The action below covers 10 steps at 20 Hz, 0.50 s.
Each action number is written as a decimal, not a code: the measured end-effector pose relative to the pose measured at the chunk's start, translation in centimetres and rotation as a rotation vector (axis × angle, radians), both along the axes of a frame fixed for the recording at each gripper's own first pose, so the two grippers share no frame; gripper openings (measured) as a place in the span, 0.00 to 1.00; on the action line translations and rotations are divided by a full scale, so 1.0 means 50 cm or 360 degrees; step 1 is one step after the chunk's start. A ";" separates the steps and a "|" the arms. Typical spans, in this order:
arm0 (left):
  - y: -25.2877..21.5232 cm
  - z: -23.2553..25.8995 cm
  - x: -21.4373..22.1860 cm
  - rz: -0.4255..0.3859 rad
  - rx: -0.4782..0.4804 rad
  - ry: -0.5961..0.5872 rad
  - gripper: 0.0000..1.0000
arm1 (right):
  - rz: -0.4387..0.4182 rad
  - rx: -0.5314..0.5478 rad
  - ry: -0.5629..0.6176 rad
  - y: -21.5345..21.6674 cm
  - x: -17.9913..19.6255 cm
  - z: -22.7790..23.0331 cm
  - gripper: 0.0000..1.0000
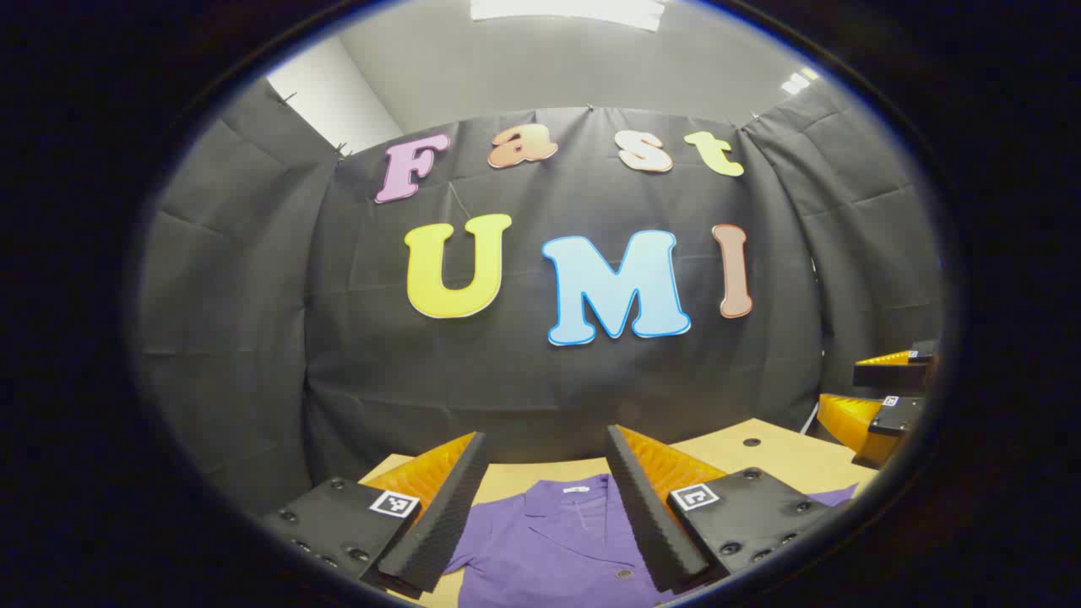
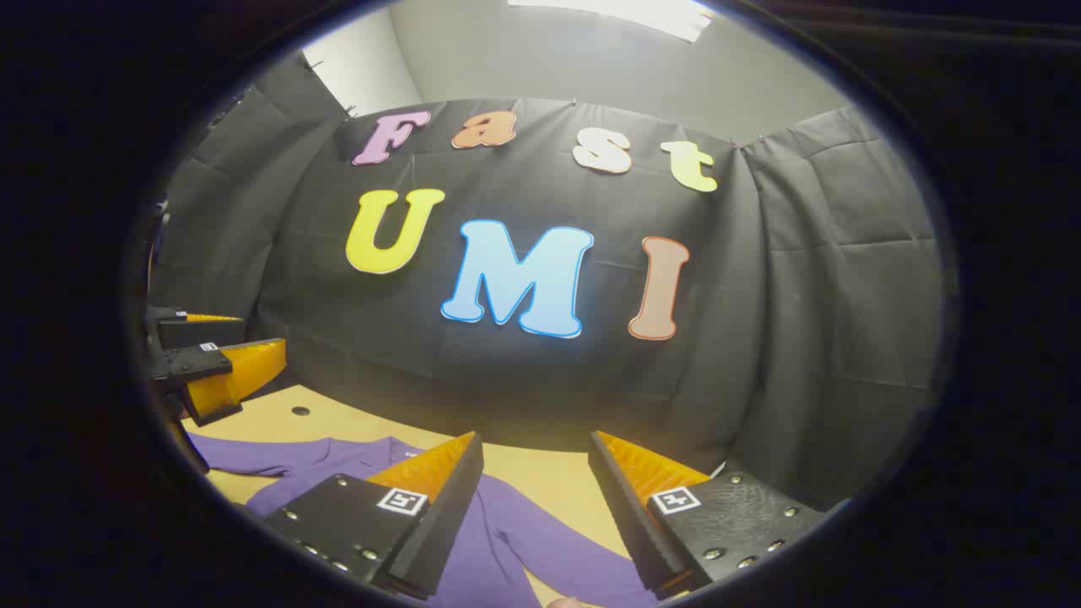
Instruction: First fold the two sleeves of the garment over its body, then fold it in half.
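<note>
A purple collared garment (image 1: 562,540) lies flat on the tan table (image 1: 764,452), its collar toward the far wall. My left gripper (image 1: 545,511) hangs open above the collar area, nothing between its fingers. In the right gripper view the garment (image 2: 507,536) spreads to the left, with one sleeve (image 2: 583,567) running toward the lower right. My right gripper (image 2: 534,511) is open over that sleeve, apart from the cloth. The right gripper (image 1: 882,397) also appears at the far right of the left gripper view, and the left gripper (image 2: 211,367) at the far left of the right gripper view.
The table's far edge (image 2: 540,452) meets the black cloth wall. A small round hole (image 1: 751,442) sits in the tabletop near the back. Bare tabletop (image 2: 557,481) shows between the sleeve and the wall.
</note>
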<state>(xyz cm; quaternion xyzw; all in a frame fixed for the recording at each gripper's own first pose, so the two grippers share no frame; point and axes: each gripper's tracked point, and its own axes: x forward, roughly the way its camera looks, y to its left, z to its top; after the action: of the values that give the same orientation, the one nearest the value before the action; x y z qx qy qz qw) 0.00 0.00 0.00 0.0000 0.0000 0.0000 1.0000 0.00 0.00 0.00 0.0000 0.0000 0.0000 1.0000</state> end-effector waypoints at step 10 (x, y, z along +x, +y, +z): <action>0.004 -0.004 -0.005 -0.0001 0.0015 0.0011 0.96 | 0.0000 0.0019 0.0089 0.002 0.002 -0.026 0.81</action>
<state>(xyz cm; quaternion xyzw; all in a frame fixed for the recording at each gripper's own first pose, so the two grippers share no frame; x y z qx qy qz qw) -0.26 0.19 -0.22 0.0048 0.0033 -0.0004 1.0000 0.12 0.10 -1.30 0.0061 0.0280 0.0001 0.9996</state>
